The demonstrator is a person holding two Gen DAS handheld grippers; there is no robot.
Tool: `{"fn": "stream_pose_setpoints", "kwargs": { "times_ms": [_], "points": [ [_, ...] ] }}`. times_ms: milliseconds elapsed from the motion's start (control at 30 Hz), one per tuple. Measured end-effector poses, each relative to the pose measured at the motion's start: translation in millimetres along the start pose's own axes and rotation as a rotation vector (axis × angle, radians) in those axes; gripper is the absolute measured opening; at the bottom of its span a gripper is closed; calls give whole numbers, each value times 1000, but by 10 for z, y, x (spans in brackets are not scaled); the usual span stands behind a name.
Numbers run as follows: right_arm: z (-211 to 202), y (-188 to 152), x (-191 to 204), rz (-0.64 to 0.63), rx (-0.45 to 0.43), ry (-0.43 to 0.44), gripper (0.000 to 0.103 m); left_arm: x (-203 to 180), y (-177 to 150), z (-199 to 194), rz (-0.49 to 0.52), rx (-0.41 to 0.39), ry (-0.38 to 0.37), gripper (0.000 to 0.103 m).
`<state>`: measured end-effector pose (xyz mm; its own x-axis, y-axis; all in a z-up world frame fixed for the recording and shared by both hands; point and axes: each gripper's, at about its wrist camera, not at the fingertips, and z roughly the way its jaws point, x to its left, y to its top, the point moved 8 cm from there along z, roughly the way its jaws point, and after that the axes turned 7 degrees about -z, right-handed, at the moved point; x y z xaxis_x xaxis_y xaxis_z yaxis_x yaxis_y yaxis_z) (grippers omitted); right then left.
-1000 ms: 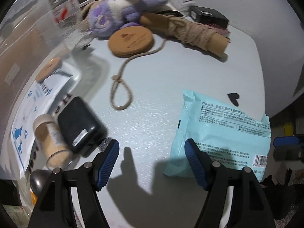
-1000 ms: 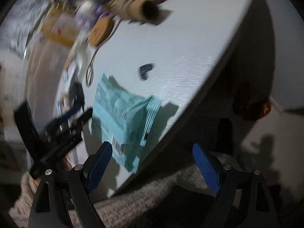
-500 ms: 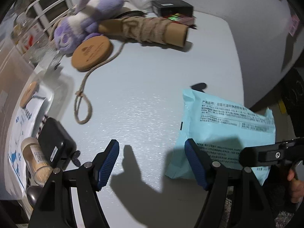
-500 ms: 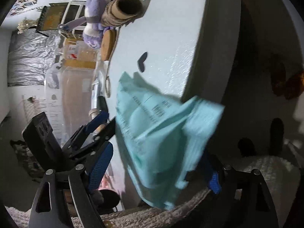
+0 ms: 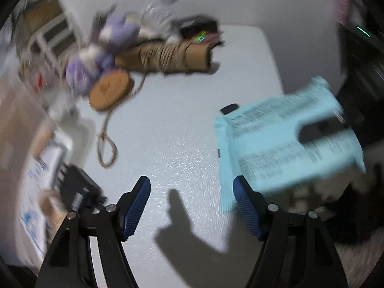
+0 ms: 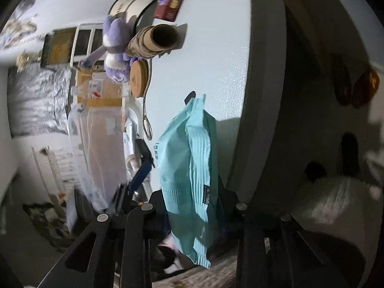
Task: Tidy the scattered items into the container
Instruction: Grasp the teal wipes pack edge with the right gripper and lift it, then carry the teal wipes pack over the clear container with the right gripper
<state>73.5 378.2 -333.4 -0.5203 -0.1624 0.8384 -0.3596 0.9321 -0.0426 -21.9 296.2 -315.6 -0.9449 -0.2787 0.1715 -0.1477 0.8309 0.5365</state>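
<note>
My right gripper (image 6: 192, 216) is shut on a light blue plastic packet (image 6: 189, 163) and holds it lifted at the table's right edge. The packet also shows blurred in the left wrist view (image 5: 283, 144), raised off the table. My left gripper (image 5: 192, 204) is open and empty, low over the bare white table (image 5: 172, 129). The clear plastic container (image 6: 96, 144) stands at the table's left side; in it lie a black case (image 5: 76, 187), a small jar (image 5: 50, 201) and a printed bag (image 5: 36, 182).
At the table's far end lie a purple plush toy (image 5: 96, 57), a round cork coaster (image 5: 110, 91), a rope-wound cardboard tube (image 5: 172, 55) with a loose rope loop (image 5: 106, 148), a black box (image 5: 199, 27) and a small black clip (image 5: 229, 108).
My right gripper has closed on the blue packet and lifted it off the table. My left gripper has swung right, away from the container, and stays open.
</note>
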Motion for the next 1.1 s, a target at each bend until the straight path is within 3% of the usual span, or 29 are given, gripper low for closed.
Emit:
{"fn": "stream_pose_setpoints", "kwargs": {
  "times_ms": [167,267,433,467,567,600,833,1000,1100],
  "points": [
    [69,114,124,61,31,27,30,-224,-131,-351,228,-133,46,71],
    [103,95,164,74,66,30,30,-390,-184,-333,372,-163,96,71],
    [219,95,276,110,123,43,30,-531,-99,-134,489,-201,166,71],
    [231,101,326,103,131,43,30,-531,-85,-112,502,-205,180,68],
    [230,158,476,58,137,14,30,-454,3,-109,543,-230,253,40],
    [223,182,526,39,136,2,30,-389,62,-153,552,-243,276,30],
    [63,298,1345,-100,132,116,30,257,579,-691,631,-348,551,29],
    [74,386,2272,-270,157,212,30,722,948,-1131,681,-421,759,29],
    [172,410,2903,-392,185,273,30,1225,1099,-1399,640,-413,874,29]
  ]
}}
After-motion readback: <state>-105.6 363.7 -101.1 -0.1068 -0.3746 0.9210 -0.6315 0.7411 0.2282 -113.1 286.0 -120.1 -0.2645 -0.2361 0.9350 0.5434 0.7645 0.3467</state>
